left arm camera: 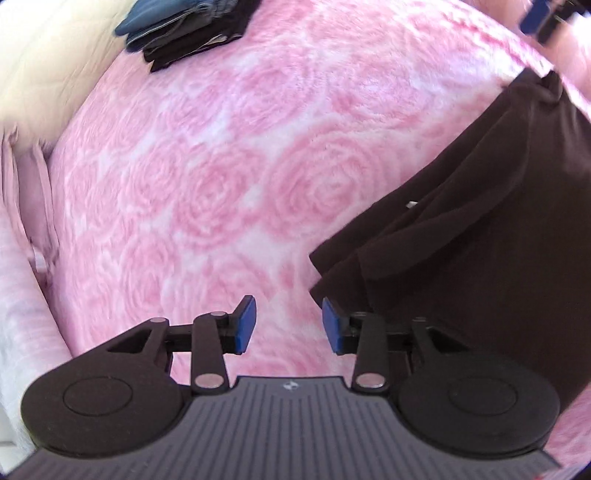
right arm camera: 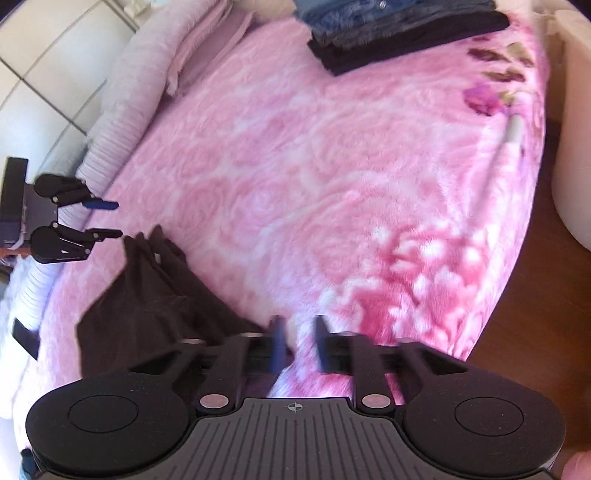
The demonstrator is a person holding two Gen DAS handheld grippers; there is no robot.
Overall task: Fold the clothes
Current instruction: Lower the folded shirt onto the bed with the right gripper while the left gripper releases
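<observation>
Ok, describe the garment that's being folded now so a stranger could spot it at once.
Start at the pink rose-patterned blanket covering the bed. On its near side, between the left gripper and the right gripper, lies the dark brown garment. Unlike the stack of folded clothes at the far end, it lies alone, loosely creased.

Left gripper gapes beside the dark garment (perhaps folded) — folded stack beyond.
</observation>
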